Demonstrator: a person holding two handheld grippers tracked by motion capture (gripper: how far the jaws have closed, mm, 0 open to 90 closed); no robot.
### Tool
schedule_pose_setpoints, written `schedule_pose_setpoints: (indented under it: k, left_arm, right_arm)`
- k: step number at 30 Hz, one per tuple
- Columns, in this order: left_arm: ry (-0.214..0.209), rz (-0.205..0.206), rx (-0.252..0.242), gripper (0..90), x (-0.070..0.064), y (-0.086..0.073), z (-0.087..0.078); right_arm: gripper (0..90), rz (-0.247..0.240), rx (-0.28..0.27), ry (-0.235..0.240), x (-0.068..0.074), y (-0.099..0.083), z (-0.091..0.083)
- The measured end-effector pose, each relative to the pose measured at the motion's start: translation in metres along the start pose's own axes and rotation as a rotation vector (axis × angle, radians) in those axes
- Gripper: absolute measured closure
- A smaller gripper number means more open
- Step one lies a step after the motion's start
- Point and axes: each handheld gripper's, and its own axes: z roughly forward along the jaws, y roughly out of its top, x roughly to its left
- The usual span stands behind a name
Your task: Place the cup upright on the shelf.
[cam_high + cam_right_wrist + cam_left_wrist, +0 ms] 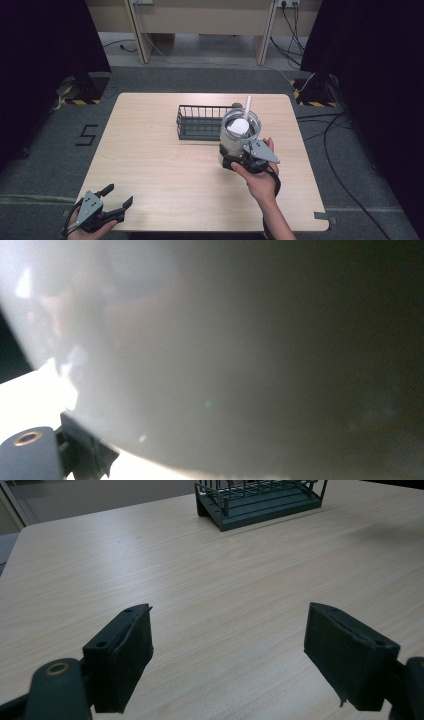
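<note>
A clear round cup [240, 129] with a white lump inside and a white stick [247, 105] rising at its rim is held upright at the right of the table. My right gripper [231, 156] is shut on the cup's lower part, and a hand wraps the gripper from below. In the right gripper view the cup's pale blurred wall [200, 350] sits right against the camera. My left gripper [119, 196] rests at the table's near left edge, open with nothing between its jaws [227, 650].
A black wire basket [196, 122] stands at the back middle of the light wooden table [150, 150], just left of and behind the cup; the same basket [260, 502] appears far ahead in the left gripper view. A small brownish thing [236, 105] pokes up behind the cup.
</note>
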Motion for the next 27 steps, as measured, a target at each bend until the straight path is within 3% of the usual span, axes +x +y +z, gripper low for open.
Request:
schedule_pose_setpoints:
  k: [27]
  left_arm:
    - [-0.007, -0.008, -0.003, 19.1, 0.001, 0.0, 0.0]
  right_arm:
    - [10.3, 0.005, -0.004, -0.027, -0.013, 0.041, 0.052]
